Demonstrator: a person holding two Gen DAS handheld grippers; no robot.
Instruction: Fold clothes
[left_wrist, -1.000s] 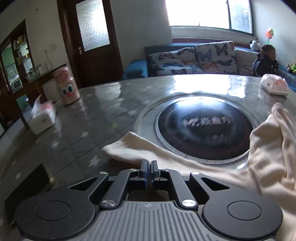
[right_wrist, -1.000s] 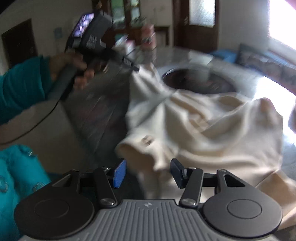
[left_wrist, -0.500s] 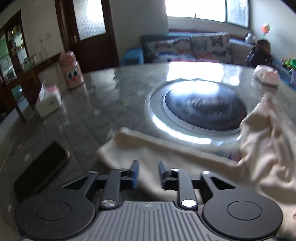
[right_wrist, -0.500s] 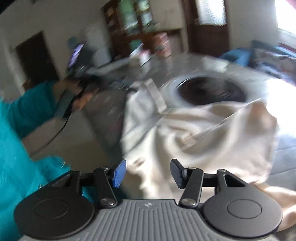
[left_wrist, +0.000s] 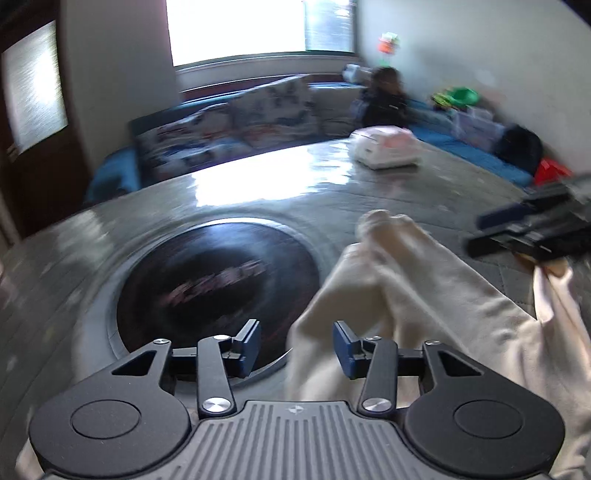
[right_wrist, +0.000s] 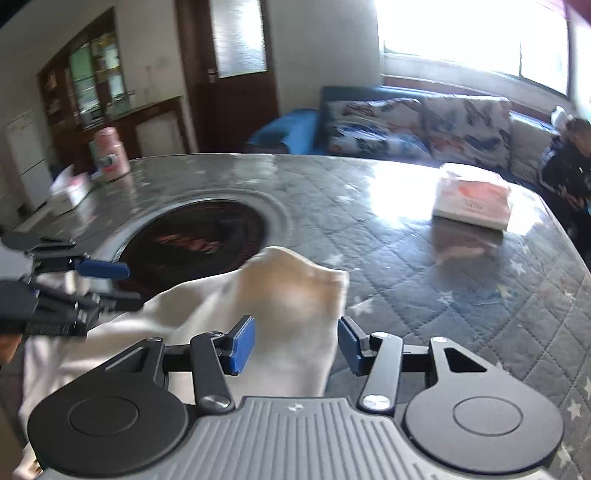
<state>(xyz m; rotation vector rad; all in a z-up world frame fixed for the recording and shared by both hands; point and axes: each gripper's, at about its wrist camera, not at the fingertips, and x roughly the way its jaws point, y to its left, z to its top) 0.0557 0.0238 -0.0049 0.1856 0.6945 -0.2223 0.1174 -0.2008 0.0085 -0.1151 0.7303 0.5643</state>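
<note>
Both grippers have let go and swung round since a second ago: the left gripper (left_wrist: 296, 345), then pinched shut on the cream garment's (left_wrist: 417, 310) edge, now has its blue-padded fingers spread wide apart, and the view has turned from the door side of the room toward the window and sofa. The right gripper (right_wrist: 296, 347) has its fingers apart too, as before, but it now faces the far side of the table rather than the person's arm.

Nearest the left gripper, the garment lies bunched on the table (left_wrist: 258, 184), one fold reaching into the gap between the open fingers without being clamped. It runs up and to the right, its far tip raised in a blurred peak. In the right wrist view the same cloth rises as a hump between that gripper's open fingers, touching neither pad clearly.

Beyond the cloth sits the dark round inset (left_wrist: 218, 280) in the table's middle, partly overlapped by the garment's edge. Further on, a white and pink packet (right_wrist: 472, 201) rests near the table's far rim. A pink container (right_wrist: 110, 155) and a white box (right_wrist: 72, 190) stand at the left far edge. Behind the table are a patterned sofa (right_wrist: 417, 127), a child (right_wrist: 570, 162) seated on it, and a bright window (left_wrist: 236, 29).
</note>
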